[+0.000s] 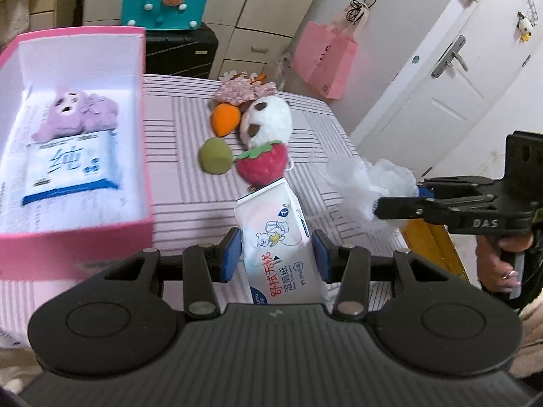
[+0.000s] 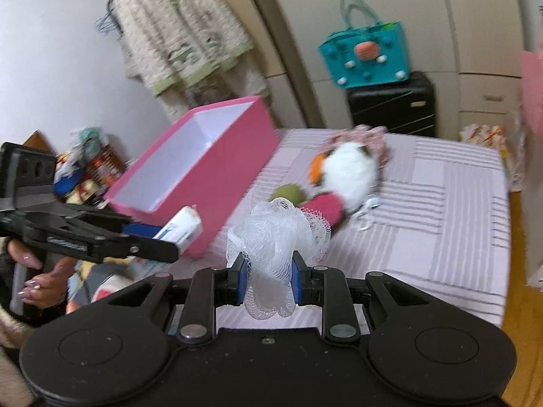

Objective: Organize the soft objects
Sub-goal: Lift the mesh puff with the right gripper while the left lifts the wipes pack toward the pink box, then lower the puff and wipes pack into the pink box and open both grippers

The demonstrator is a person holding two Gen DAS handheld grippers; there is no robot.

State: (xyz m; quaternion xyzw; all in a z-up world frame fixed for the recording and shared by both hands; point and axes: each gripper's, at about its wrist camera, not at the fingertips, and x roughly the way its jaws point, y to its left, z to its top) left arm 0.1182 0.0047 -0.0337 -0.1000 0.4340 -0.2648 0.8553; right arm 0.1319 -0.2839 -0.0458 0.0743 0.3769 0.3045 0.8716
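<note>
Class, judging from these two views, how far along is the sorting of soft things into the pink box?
Done: purple plush and a wipes pack lie in the pink box. In hand: left hand-held gripper grips a tissue pack; right hand-held gripper grips a mesh sponge. Left: panda, strawberry, carrot, green ball.

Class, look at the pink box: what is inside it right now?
Inside the pink box lie a purple plush and a blue-edged tissue pack, the plush overlapping the pack's top edge. Printed paper lines the floor. Whatever is beneath them is covered.
</note>
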